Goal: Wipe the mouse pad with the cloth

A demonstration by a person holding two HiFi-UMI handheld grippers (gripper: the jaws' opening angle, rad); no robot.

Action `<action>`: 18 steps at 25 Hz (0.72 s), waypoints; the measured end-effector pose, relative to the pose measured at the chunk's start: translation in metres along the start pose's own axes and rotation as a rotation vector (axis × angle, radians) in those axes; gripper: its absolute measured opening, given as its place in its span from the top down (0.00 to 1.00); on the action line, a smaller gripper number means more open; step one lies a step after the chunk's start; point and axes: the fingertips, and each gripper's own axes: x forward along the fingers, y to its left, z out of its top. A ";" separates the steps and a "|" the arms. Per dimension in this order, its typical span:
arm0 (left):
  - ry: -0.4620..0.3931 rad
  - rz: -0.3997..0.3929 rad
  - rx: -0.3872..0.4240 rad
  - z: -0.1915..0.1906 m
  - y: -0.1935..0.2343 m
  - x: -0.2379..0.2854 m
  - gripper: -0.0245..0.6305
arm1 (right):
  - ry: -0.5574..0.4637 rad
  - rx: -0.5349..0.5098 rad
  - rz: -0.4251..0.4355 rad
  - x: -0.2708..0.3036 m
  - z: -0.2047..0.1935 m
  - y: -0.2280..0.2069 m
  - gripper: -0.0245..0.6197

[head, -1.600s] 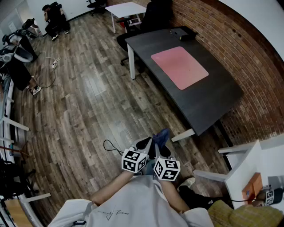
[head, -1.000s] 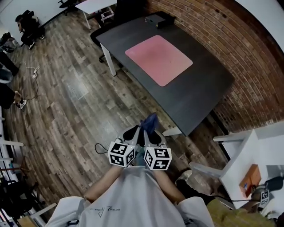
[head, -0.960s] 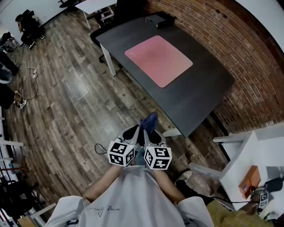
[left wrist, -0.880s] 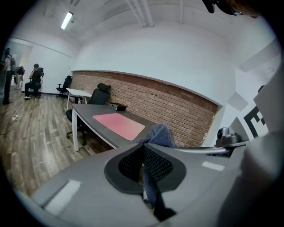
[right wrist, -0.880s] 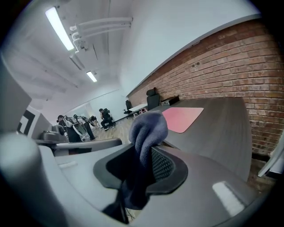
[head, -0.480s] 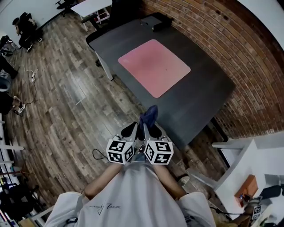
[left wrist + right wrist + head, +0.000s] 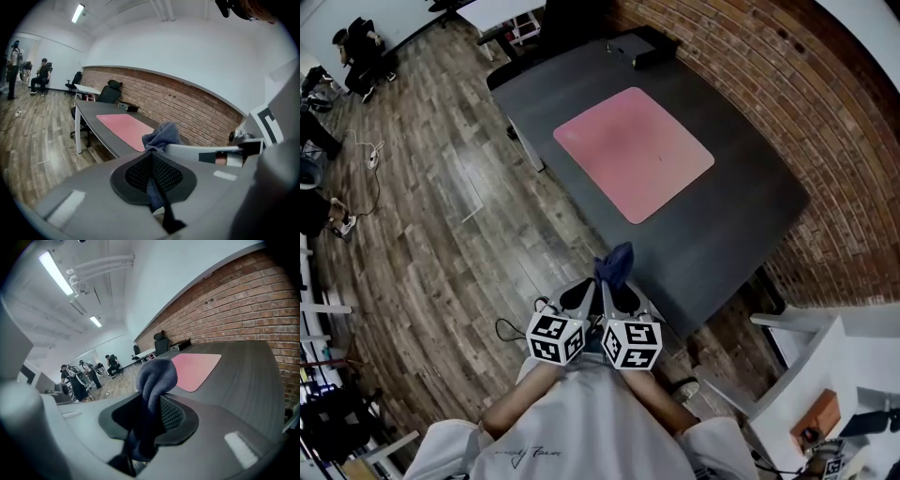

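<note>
Just short of the desk (image 7: 741, 216) edge, grips the cloth (image 7: 615, 262) in both tools: left gripper (image 7: 578, 295) and right gripper (image 7: 623, 298) each clamped on a fold of it, side by side. Has yet to touch the pink mouse pad (image 7: 633, 152) (flat mid-desk, well apart from the cloth), so leaves all wiping to do. Stands closer to the desk than a moment ago; keeps the same grip.

Shirt (image 7: 592, 424) print seemingly script, too small to read.
</note>
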 end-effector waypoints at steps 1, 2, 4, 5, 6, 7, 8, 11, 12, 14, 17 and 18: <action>0.007 0.000 -0.003 0.000 0.005 0.000 0.94 | 0.010 0.000 0.002 0.004 -0.002 0.003 0.80; 0.010 0.000 -0.004 0.002 0.009 0.001 0.94 | 0.016 0.000 0.003 0.008 -0.003 0.005 0.80; 0.008 -0.007 -0.006 0.008 0.018 0.005 0.94 | 0.018 0.002 0.004 0.016 -0.001 0.006 0.80; 0.006 -0.013 -0.007 0.013 0.022 0.008 0.94 | 0.018 0.004 0.004 0.022 0.001 0.006 0.80; 0.006 -0.020 -0.008 0.017 0.027 0.011 0.94 | 0.016 0.007 0.000 0.028 0.003 0.007 0.80; 0.008 -0.029 -0.008 0.020 0.031 0.013 0.94 | 0.015 0.011 -0.007 0.033 0.005 0.007 0.80; 0.012 -0.039 -0.008 0.023 0.035 0.014 0.94 | 0.012 0.015 -0.017 0.038 0.007 0.008 0.80; 0.019 -0.075 0.006 0.039 0.051 0.019 0.94 | -0.002 0.023 -0.047 0.056 0.018 0.016 0.80; 0.021 -0.085 0.013 0.046 0.058 0.020 0.94 | -0.006 0.028 -0.056 0.062 0.022 0.020 0.80; 0.019 -0.100 0.025 0.064 0.074 0.024 0.94 | -0.013 0.037 -0.073 0.077 0.030 0.026 0.80; 0.013 -0.123 0.034 0.087 0.096 0.034 0.94 | -0.026 0.044 -0.107 0.100 0.043 0.031 0.80; 0.013 -0.134 0.039 0.092 0.103 0.036 0.94 | -0.029 0.050 -0.120 0.107 0.044 0.033 0.80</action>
